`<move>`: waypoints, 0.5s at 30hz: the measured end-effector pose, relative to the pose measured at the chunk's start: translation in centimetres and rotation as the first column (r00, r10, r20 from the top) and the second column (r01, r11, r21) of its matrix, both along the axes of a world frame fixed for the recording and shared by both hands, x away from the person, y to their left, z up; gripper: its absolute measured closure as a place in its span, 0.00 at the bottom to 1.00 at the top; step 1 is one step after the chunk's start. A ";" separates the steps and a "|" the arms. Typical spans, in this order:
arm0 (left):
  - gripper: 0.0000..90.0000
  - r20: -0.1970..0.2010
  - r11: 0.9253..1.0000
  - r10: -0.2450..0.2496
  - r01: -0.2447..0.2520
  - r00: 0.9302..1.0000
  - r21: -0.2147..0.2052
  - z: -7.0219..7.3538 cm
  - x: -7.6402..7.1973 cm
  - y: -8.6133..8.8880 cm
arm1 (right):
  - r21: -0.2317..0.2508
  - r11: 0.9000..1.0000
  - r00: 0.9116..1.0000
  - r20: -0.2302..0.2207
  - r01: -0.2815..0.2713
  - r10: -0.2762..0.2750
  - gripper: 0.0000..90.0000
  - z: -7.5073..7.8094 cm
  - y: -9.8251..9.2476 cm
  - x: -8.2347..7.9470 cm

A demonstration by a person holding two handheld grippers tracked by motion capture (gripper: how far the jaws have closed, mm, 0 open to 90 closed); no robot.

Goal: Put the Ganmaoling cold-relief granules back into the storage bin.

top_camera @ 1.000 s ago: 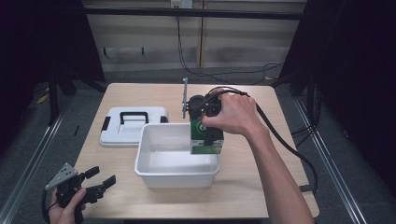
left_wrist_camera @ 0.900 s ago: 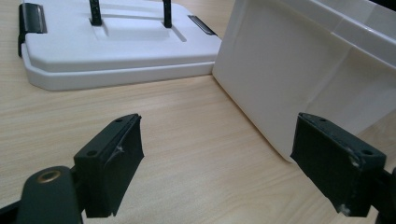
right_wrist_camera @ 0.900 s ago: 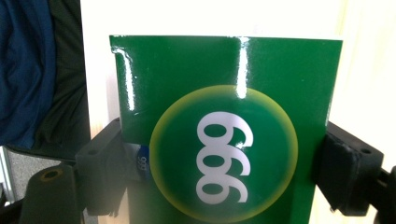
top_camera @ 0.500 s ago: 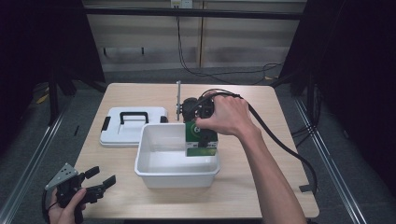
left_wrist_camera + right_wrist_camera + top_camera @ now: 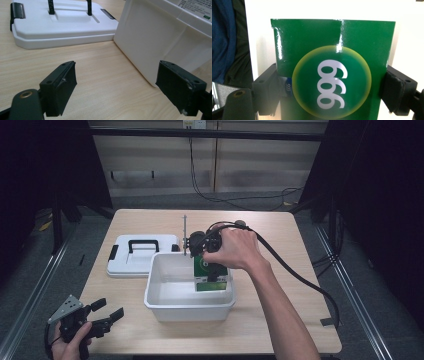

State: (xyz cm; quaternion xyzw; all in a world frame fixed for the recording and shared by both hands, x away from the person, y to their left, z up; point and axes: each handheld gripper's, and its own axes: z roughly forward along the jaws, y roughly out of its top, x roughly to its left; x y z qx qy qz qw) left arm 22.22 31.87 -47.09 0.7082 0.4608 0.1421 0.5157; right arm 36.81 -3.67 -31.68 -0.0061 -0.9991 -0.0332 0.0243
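Lowering green box (image 5: pixel 211 272) into white bin (image 5: pixel 165 306), right gripper (image 5: pixel 212 270) clamped on box sides; left gripper (image 5: pixel 102 316) gaping, empty, beside bin; early release risks tipping.

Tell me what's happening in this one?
A person's right gripper is shut on a green box printed 999, holding it down inside the white bin. The left gripper waits open near the table's front-left corner. The bin's white lid with its black handle lies beside the bin.
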 end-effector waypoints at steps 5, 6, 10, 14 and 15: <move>0.18 0.003 1.000 -0.002 0.002 1.000 0.001 0.0 0.0 0.0 | -0.006 1.000 1.000 -0.008 -0.002 0.002 0.18 -0.5 0.3 0.0; 0.18 0.004 1.000 0.000 0.000 1.000 0.002 0.0 0.0 0.0 | 0.007 1.000 1.000 -0.007 -0.004 0.004 0.18 -0.7 0.3 0.1; 0.18 0.003 1.000 -0.001 0.001 1.000 0.000 0.0 0.0 0.0 | 0.003 1.000 1.000 -0.022 0.011 -0.011 0.18 -1.7 0.0 0.2; 0.18 0.004 1.000 0.000 0.000 1.000 0.004 0.0 0.0 0.0 | -0.001 1.000 0.999 -0.034 0.025 -0.025 0.18 -2.2 -0.4 0.4; 0.18 0.001 1.000 0.005 -0.005 1.000 -0.003 0.0 0.0 0.0 | -0.001 1.000 0.999 -0.034 0.025 -0.025 0.18 -2.4 -0.5 0.5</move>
